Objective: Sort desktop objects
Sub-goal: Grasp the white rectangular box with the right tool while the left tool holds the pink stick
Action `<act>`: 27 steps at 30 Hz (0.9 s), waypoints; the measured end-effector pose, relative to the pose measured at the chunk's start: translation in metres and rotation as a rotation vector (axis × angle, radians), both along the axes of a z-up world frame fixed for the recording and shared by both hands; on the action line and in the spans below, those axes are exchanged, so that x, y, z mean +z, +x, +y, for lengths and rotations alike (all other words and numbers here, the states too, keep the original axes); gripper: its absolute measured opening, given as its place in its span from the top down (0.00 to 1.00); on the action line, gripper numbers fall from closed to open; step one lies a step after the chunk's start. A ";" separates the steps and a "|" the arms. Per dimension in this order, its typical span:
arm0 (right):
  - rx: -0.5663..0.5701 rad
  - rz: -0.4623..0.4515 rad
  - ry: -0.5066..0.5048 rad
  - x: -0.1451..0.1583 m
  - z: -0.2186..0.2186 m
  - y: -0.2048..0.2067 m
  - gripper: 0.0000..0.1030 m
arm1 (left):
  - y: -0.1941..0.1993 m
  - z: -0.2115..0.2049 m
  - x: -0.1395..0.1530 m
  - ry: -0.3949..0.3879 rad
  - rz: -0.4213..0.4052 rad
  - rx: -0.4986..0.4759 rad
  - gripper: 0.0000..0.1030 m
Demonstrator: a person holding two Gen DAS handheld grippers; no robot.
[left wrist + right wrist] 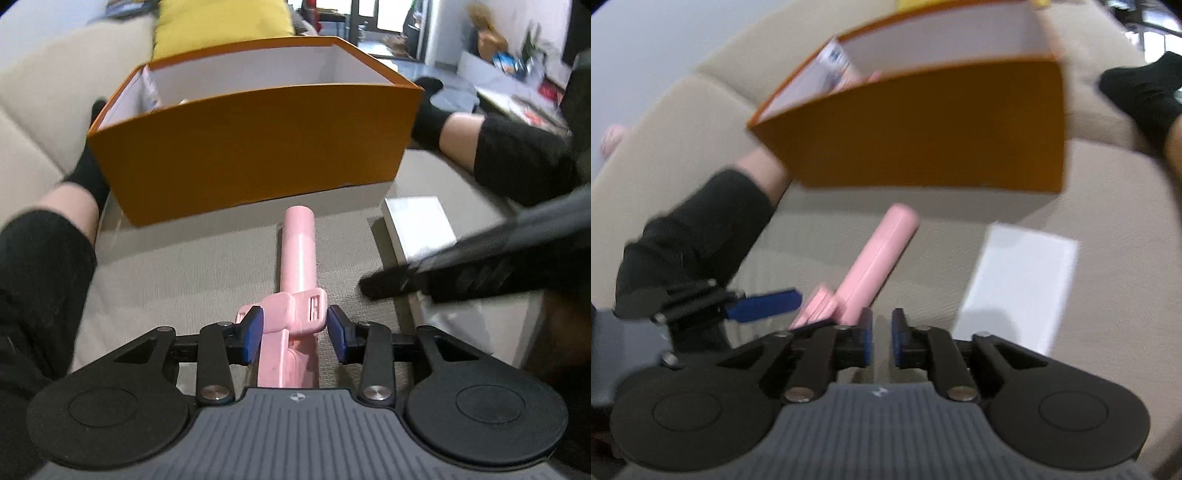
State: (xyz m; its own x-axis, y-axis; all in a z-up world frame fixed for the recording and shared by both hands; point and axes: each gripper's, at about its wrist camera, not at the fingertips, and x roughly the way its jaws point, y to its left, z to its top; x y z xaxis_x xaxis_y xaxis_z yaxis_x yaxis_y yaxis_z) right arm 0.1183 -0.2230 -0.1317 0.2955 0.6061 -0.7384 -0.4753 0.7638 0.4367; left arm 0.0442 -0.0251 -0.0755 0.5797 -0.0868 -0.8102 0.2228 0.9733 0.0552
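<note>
The pink plastic tool (298, 258), a smooth round handle with a slotted crosspiece, lay on the ribbed beige cushion (192, 266) in front of the orange box (255, 147), its near end hidden under the left gripper (294, 330), whose blue pads stood apart on either side of the crosspiece without pressing it. The right gripper (882, 341) hung blurred beside the handle, jaws a narrow gap apart and empty. A flat white box (1015, 288) lay alongside; the orange box's contents were mostly hidden.

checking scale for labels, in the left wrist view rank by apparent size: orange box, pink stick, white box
1. orange box, largest by far, though farthest away
2. pink stick
3. white box
The last two are unsure: the left gripper hides the stick's near end, and the right gripper crosses the white box.
</note>
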 end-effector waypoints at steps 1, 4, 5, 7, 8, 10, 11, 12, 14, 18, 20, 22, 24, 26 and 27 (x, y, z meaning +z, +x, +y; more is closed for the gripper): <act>-0.035 -0.011 -0.007 0.003 -0.008 -0.001 0.77 | 0.000 -0.004 -0.002 0.031 -0.003 -0.010 0.57; -0.127 0.005 -0.036 0.004 -0.031 0.001 0.66 | 0.002 -0.013 -0.008 0.102 -0.003 -0.026 0.57; -0.151 0.015 -0.044 0.003 -0.039 0.002 0.65 | 0.002 -0.015 -0.008 0.119 -0.007 -0.033 0.57; -0.186 0.035 -0.022 0.001 -0.052 0.003 0.64 | 0.001 -0.018 -0.010 0.138 -0.008 -0.040 0.57; -0.195 0.048 -0.011 0.000 -0.056 0.004 0.63 | 0.001 -0.018 -0.010 0.141 -0.005 -0.039 0.57; -0.219 0.057 -0.013 0.001 -0.061 0.004 0.61 | 0.002 -0.015 -0.011 0.135 -0.002 -0.030 0.58; -0.229 0.051 -0.024 0.002 -0.063 0.004 0.58 | 0.003 -0.013 -0.010 0.125 -0.002 -0.026 0.58; -0.238 0.046 -0.037 0.004 -0.065 0.003 0.57 | 0.003 -0.011 -0.009 0.113 -0.001 -0.021 0.58; -0.247 0.055 -0.050 0.001 -0.074 0.002 0.56 | 0.004 -0.008 -0.008 0.092 0.001 -0.011 0.59; -0.246 0.169 -0.035 -0.022 -0.073 0.012 0.53 | 0.007 0.002 -0.005 0.031 0.015 0.014 0.59; -0.255 0.229 0.017 -0.033 -0.076 0.015 0.45 | 0.009 0.012 -0.003 -0.025 0.027 0.038 0.59; -0.255 0.242 0.033 -0.036 -0.075 0.019 0.42 | 0.012 0.025 -0.001 -0.099 0.043 0.072 0.59; -0.248 0.247 0.037 -0.039 -0.072 0.021 0.40 | 0.014 0.035 0.000 -0.158 0.055 0.096 0.60; -0.246 0.245 0.038 -0.039 -0.069 0.023 0.41 | 0.016 0.043 0.001 -0.207 0.065 0.117 0.60; -0.239 0.235 0.031 -0.038 -0.067 0.023 0.43 | 0.017 0.046 0.001 -0.226 0.068 0.126 0.60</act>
State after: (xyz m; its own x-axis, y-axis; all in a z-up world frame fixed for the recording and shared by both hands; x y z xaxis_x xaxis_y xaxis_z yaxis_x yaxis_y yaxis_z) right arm 0.1410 -0.2896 -0.1700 0.2554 0.5635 -0.7857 -0.1680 0.8261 0.5379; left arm 0.0612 0.0207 -0.0747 0.5420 -0.2004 -0.8162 0.0950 0.9795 -0.1775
